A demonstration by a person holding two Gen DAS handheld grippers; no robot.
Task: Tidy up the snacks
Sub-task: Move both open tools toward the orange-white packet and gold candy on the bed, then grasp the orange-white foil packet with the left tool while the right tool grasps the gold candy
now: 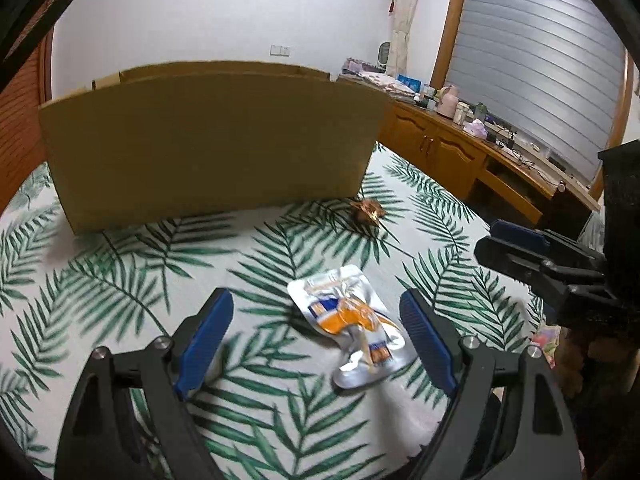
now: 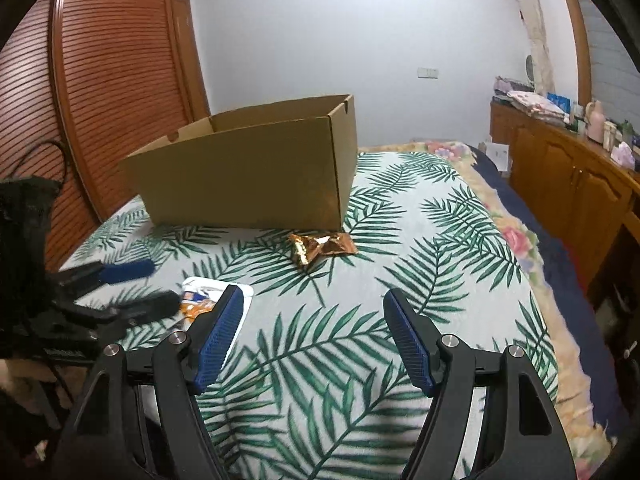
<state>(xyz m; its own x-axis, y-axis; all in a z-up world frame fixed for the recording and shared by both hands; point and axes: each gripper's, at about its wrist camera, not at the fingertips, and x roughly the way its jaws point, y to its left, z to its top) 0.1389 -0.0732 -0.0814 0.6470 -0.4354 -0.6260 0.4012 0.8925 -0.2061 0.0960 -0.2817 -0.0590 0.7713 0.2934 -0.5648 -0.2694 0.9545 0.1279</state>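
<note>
Left gripper (image 1: 316, 312) jaws wide apart around the silver snack pouch (image 1: 352, 328), not touching; right gripper (image 2: 314, 312) jaws apart, empty, lower centre.

Both wrist cams look down-fwd toward the cardboard box (image 1: 212, 140) (image 2: 248, 172): left cam closer, right cam further right; both share its front.

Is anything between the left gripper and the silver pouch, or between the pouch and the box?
Nothing visible. The left gripper is open with the silver pouch lying between its fingers on the leaf-print sheet. From there to the box only bare sheet shows; the gold wrapper lies off to the right, near the box's corner.
</note>
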